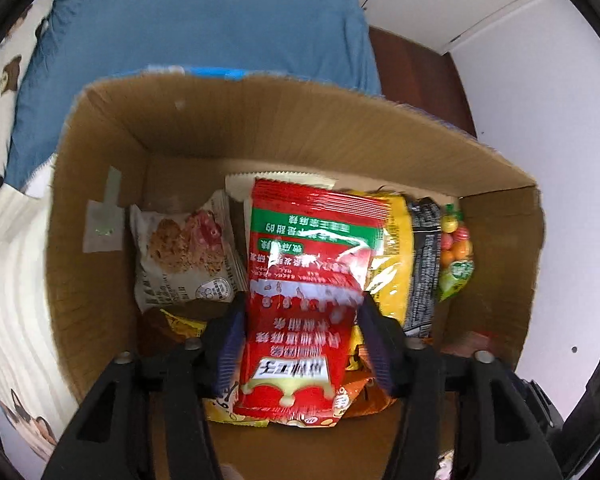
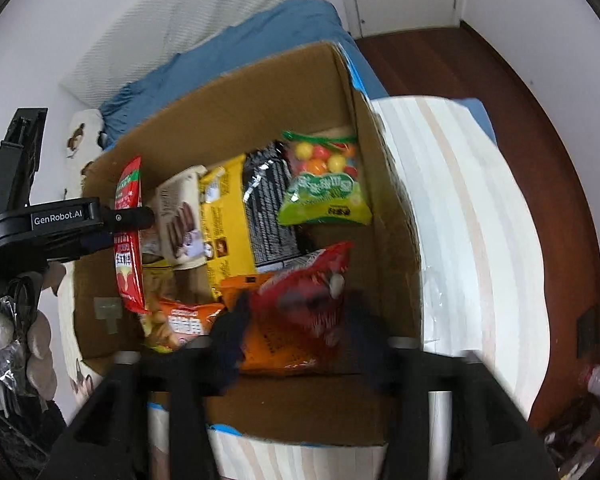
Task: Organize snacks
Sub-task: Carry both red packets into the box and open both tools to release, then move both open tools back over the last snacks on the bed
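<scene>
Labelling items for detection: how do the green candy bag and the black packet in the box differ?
The green candy bag has a clear top showing coloured balls; the black packet is opaque with white print. The bag looks short and puffy, the packet long and narrow. The bag sits by the box wall, the packet between it and a yellow packet. Both lie in the cardboard box.

Right gripper (image 2: 296, 316) points down into the cardboard box (image 2: 268, 84), jaws apart around a blurred red snack bag (image 2: 304, 300); can't tell if the pads press it. Left gripper (image 2: 128, 228) at box's left side with an upright red packet (image 2: 129, 240) between its fingers. In the box: green candy bag (image 2: 326, 192), black packet (image 2: 268, 208), yellow packet (image 2: 224, 220), orange pack (image 2: 276, 344).
</scene>
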